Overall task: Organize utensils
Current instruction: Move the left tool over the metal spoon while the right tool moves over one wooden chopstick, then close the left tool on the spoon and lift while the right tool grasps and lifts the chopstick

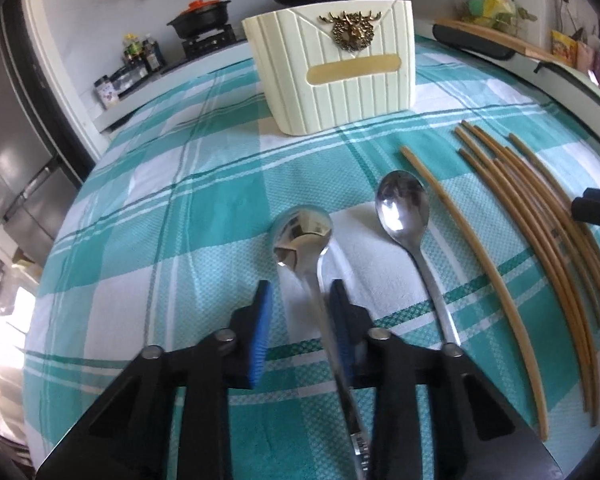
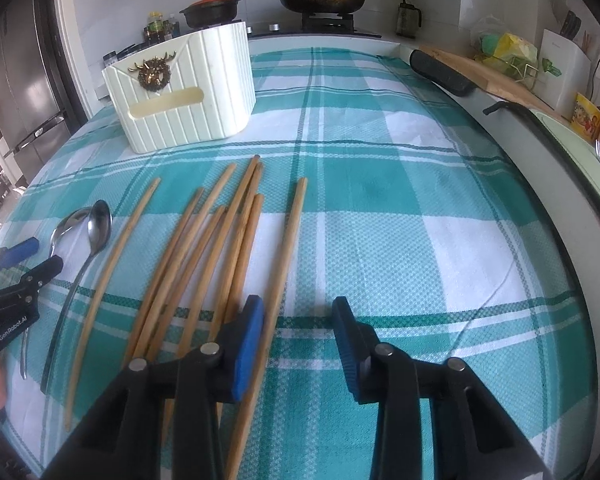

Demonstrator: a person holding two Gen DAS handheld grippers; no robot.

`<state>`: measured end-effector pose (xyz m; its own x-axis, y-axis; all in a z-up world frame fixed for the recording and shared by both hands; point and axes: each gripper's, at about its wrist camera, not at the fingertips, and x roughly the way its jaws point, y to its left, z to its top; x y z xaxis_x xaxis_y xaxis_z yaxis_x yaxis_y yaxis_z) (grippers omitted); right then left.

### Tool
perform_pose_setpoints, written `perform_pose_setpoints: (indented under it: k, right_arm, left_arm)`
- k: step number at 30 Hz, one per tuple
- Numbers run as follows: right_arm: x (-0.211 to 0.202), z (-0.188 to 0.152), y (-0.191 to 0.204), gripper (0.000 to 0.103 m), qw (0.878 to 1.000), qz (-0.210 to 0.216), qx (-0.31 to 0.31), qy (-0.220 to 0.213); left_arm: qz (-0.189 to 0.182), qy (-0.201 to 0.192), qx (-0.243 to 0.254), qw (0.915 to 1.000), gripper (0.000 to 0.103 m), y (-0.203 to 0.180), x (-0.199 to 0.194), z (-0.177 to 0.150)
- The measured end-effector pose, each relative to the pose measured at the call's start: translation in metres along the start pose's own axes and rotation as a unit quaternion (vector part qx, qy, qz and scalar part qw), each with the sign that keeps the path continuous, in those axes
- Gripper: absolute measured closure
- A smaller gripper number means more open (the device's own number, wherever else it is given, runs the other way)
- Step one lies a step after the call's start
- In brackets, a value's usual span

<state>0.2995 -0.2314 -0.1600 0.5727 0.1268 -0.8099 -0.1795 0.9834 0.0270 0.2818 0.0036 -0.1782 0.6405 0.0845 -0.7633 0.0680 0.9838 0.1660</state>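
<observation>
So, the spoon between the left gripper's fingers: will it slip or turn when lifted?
The spoon looks polished and thin-handled, so it may slip. The left gripper pinches the handle close behind the bowl, so it seems unlikely to tip much. It looks rigid.

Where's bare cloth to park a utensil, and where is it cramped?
Free: the wide stretch right of the chopsticks, out to the table edge; also the cloth left of the spoons, in front of the holder. Crowded: the band from spoons through chopsticks, where both grippers work.
</observation>
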Motion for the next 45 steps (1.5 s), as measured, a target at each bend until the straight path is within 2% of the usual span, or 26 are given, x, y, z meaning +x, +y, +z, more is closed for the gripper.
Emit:
perform_pose_setpoints:
  k: [2,4,6,7,8,13,16,19,21,24,29,32,34,36,40,41,45]
  right_arm:
    - [0.000,0.000,-0.001,0.067,1.000,0.000,0.002,0.000]
    - [0.000,0.001,-0.002,0.067,1.000,0.000,0.004,0.001]
    - [-0.001,0.002,-0.004,0.067,1.000,0.001,0.007,0.001]
    - [-0.001,0.002,-0.005,0.067,1.000,0.001,0.009,0.001]
    - [-0.001,0.002,-0.006,0.067,1.000,0.001,0.010,0.001]
    - [-0.001,0.002,-0.007,0.067,1.000,0.001,0.010,0.002]
    - [-0.002,0.003,-0.006,0.067,1.000,0.000,0.009,0.003]
    - [-0.007,0.006,-0.007,0.067,1.000,0.004,0.013,-0.001]
    - [-0.011,0.008,-0.009,0.067,1.000,0.006,0.017,-0.003]
    - [-0.016,0.013,-0.012,0.067,1.000,0.013,0.019,-0.001]
    - [-0.009,0.023,-0.007,0.067,0.999,0.026,0.009,0.015]
    - [0.009,0.027,-0.003,0.067,0.999,0.017,-0.008,0.050]
    - [0.022,0.029,0.001,0.067,0.997,0.021,-0.021,0.071]
    - [0.028,0.036,0.008,0.067,0.996,0.006,-0.047,0.071]
    - [0.044,0.056,0.009,0.070,0.996,0.007,-0.048,0.076]
    - [0.048,0.062,0.008,0.071,0.996,0.010,-0.047,0.078]
    - [0.062,0.078,0.005,0.090,0.996,0.008,-0.043,0.081]
  left_arm:
    - [-0.019,0.006,-0.014,0.9997,0.095,0.010,0.001,0.001]
    - [-0.063,0.016,-0.050,0.9967,0.096,0.028,0.003,0.001]
    - [-0.126,0.027,-0.110,0.9855,0.096,0.056,0.006,-0.002]
    - [-0.143,0.032,-0.135,0.9799,0.096,0.071,0.008,-0.004]
    - [-0.144,0.032,-0.148,0.9780,0.096,0.081,0.008,-0.006]
    - [-0.115,0.028,-0.174,0.9777,0.092,0.116,0.006,-0.012]
    - [-0.105,0.022,-0.187,0.9765,0.081,0.128,0.000,-0.017]
    - [-0.105,0.018,-0.184,0.9771,0.065,0.126,-0.007,-0.019]
    - [-0.096,0.016,-0.173,0.9802,0.047,0.122,-0.010,-0.020]
    - [-0.066,0.012,-0.155,0.9856,0.035,0.113,-0.014,-0.022]
    - [-0.032,0.030,-0.145,0.9884,0.035,0.104,-0.004,-0.024]
    - [-0.018,0.040,-0.139,0.9893,0.034,0.099,0.004,-0.025]
    - [-0.003,0.036,-0.133,0.9904,0.029,0.096,0.008,-0.022]
    - [-0.003,0.036,-0.137,0.9899,0.028,0.096,0.014,-0.016]
    - [-0.006,0.043,-0.146,0.9883,0.028,0.100,0.024,-0.003]
    - [-0.006,0.044,-0.144,0.9885,0.028,0.099,0.026,0.000]
    - [-0.004,0.048,-0.140,0.9890,0.030,0.096,0.034,0.011]
